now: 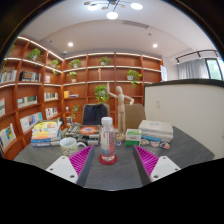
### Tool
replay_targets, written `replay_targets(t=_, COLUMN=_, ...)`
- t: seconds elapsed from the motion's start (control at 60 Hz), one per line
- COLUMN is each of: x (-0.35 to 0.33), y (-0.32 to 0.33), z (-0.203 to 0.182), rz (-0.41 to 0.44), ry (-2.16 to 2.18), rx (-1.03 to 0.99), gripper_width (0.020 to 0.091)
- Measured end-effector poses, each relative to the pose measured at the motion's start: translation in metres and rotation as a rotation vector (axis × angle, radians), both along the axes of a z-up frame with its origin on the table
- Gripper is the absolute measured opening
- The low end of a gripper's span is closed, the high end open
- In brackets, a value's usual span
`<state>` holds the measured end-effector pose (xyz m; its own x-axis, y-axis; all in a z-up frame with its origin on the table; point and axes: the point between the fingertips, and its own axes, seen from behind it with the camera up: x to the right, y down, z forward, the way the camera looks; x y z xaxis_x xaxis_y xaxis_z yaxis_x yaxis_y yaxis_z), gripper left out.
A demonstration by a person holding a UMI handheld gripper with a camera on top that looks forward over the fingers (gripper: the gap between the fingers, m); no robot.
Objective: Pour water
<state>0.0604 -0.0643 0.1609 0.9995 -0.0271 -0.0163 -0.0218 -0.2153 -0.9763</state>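
Observation:
A clear plastic bottle (107, 138) with a white cap and a red-and-white label stands upright on a red coaster (107, 158) on the grey table (112, 172). My gripper (112, 161) is open, its pink pads (80, 160) spread wide on either side. The bottle stands just ahead of the fingertips, on the line between them, with wide gaps at both sides. A white cup (69, 145) sits on the table to the left of the bottle.
Stacked books (45, 131) lie at the table's left, and boxes (155, 130) are piled at its right. A wooden mannequin figure (120, 108) stands behind the bottle. Bookshelves (30, 95) line the far walls, and a chair back (95, 114) shows behind the table.

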Motion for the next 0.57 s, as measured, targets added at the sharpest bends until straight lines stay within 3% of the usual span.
replay_targets(t=0.133, x=0.002, y=-0.029, z=0.02, rz=-0.036, ry=-0.04, rx=0.016, gripper_width=0.0819)
replay_targets(t=0.567, x=-0.008, y=-0.055, z=0.066, rz=-0.022, ry=-0.048, rx=0.062, gripper_width=0.0843)
